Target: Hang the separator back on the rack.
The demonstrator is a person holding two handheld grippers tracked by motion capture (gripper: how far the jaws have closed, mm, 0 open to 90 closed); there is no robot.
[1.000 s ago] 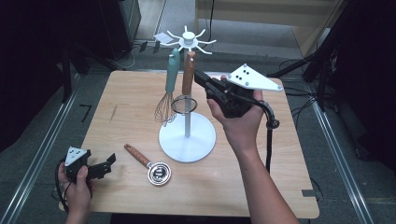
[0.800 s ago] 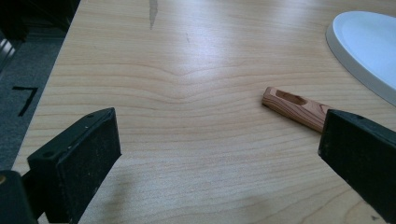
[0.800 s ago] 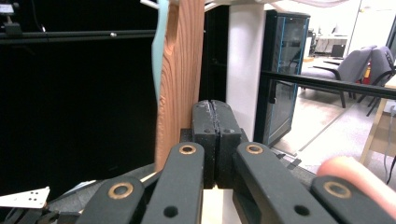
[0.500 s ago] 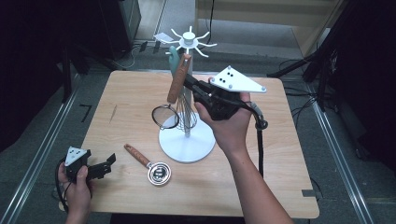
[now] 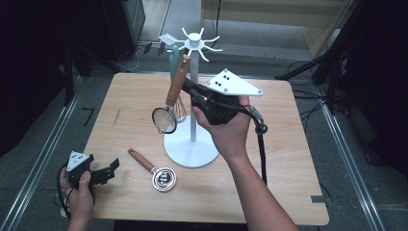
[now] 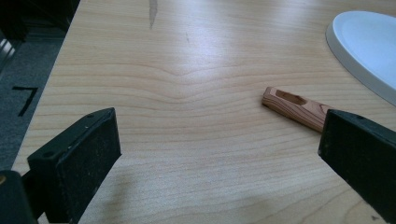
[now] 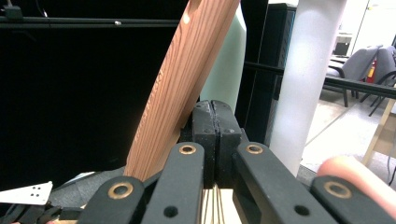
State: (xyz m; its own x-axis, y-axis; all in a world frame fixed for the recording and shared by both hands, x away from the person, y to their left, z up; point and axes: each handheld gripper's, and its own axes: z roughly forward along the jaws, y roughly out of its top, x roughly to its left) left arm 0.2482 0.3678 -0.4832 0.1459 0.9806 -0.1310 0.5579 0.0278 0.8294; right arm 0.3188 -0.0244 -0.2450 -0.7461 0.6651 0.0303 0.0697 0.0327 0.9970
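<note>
High view, middle of the frame: the right gripper (image 5: 188, 90) has its jaws pressed together beside the wooden-handled wire strainer (image 5: 172, 96), which hangs tilted from the white spoked utensil stand (image 5: 192, 115); whether anything is pinched, I cannot tell. To free it cleanly, lift until the handle's hole clears its hook. The right forearm reaches up from bottom centre. The left gripper (image 5: 108, 169), spread, rests lower left.

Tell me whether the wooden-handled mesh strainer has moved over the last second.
Yes. The wooden-handled mesh strainer has swung left and tilted away from the white utensil stand's pole; its mesh bowl now hangs left of the pole, and the right gripper is against its handle.
</note>
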